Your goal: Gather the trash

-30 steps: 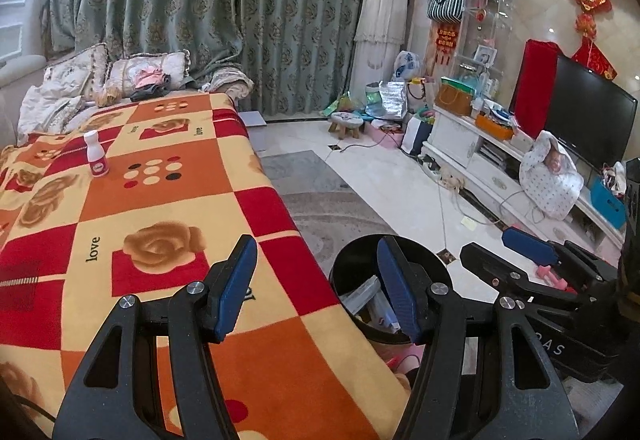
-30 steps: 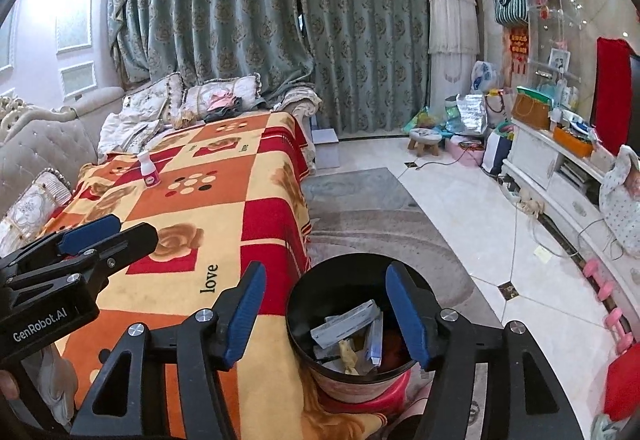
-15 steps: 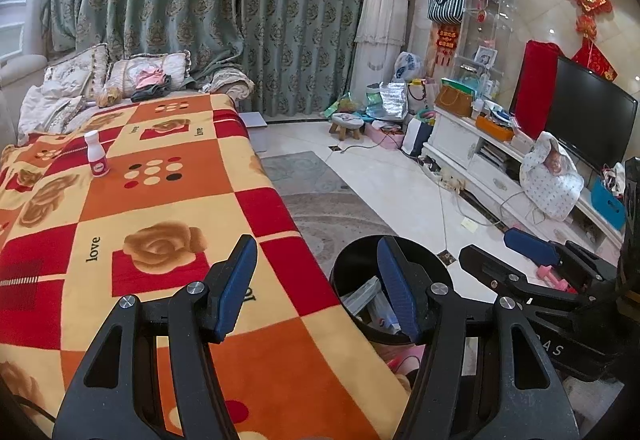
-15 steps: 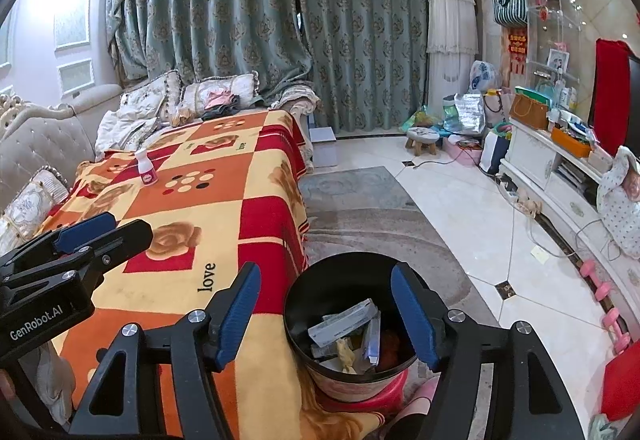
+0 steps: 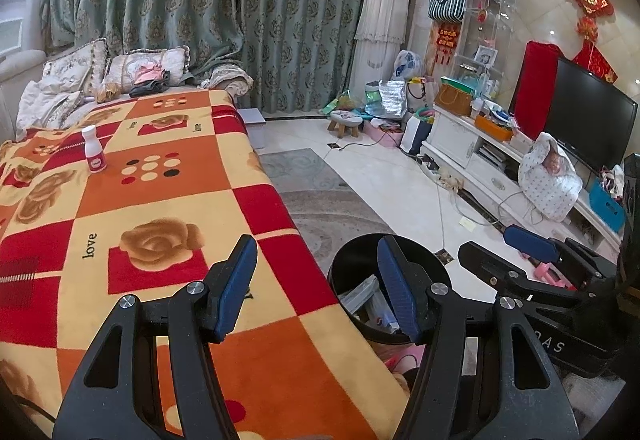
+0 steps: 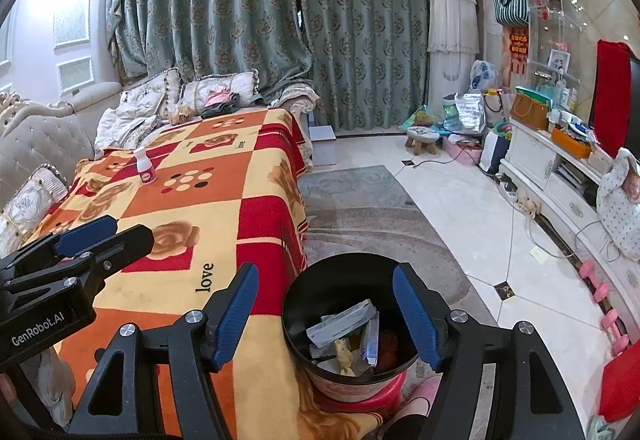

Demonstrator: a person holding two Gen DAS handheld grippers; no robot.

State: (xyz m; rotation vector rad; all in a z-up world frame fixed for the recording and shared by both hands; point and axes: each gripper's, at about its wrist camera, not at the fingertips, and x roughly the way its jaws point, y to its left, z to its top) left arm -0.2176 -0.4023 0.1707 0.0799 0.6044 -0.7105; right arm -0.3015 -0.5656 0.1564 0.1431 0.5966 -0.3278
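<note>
Two grippers, both spread wide and holding nothing. Left gripper (image 5: 318,284) hangs over blanket (image 5: 168,208) edge; bin (image 5: 360,260) just ahead to its right. Right gripper (image 6: 326,314) sits directly above bin (image 6: 304,304), which holds wrappers (image 6: 344,324). Bottle (image 6: 144,169) stands upright on blanket, far ahead-left of both.

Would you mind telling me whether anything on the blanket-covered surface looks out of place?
One item stands out: a small white bottle with a red label stands upright, alone on the patterned blanket, far from the black bin that already holds trash. Both grippers are open and empty.
</note>
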